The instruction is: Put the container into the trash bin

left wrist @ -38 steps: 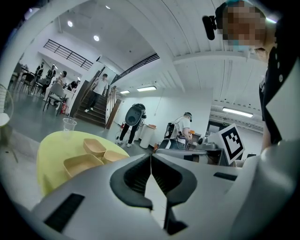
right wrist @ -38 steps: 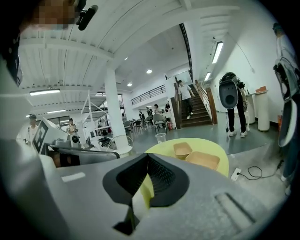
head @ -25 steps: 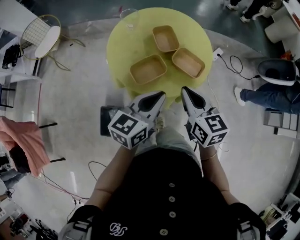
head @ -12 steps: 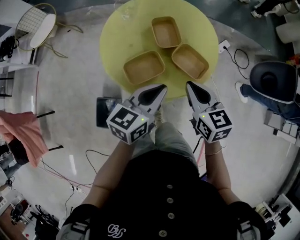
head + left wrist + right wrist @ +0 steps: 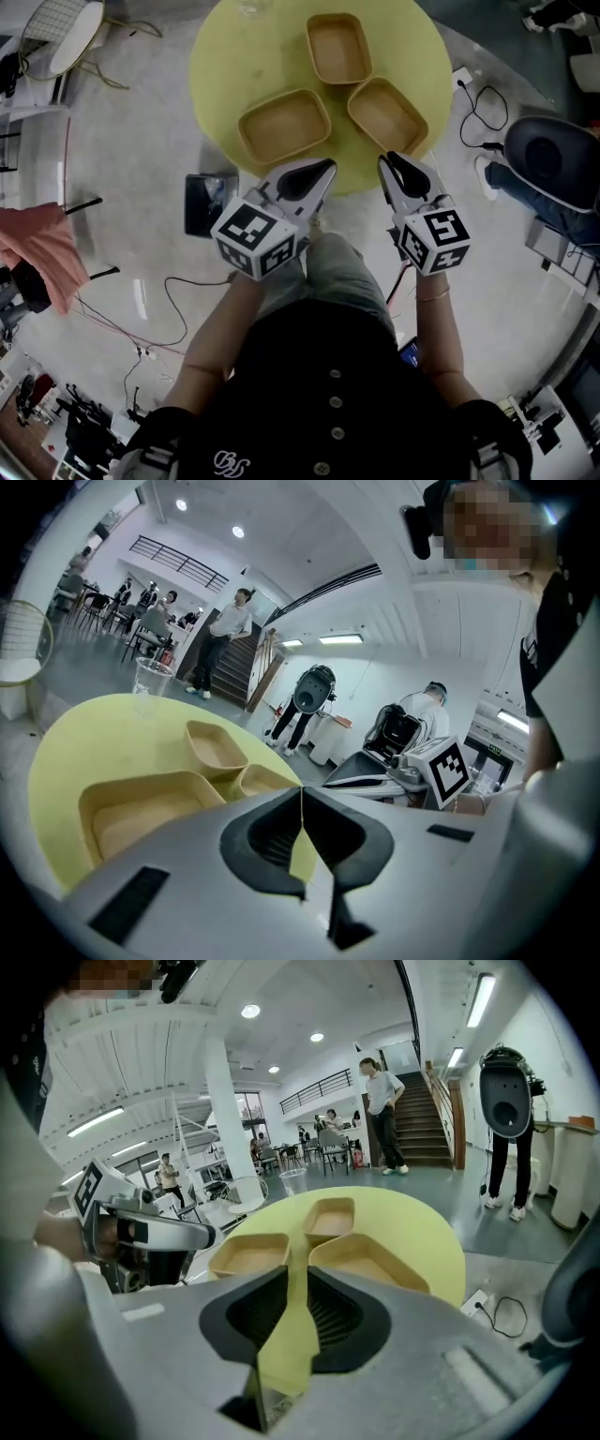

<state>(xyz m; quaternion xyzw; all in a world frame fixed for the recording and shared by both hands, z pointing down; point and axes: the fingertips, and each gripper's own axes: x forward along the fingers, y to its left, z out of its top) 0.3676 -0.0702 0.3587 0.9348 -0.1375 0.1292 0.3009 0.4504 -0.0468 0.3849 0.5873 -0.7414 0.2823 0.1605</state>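
Both point downward at table (image 5: 216,56): left gripper (image 5: 323,169) closed, right gripper (image 5: 387,161) opening, empty.

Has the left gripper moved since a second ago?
Yes. The left gripper has advanced toward the yellow table, its tip now farther over the near edge, closer to the nearest container.

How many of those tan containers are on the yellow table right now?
3, all on the yellow table: the left container near its front edge, the right container beside it, the far container behind both. None seems hidden.
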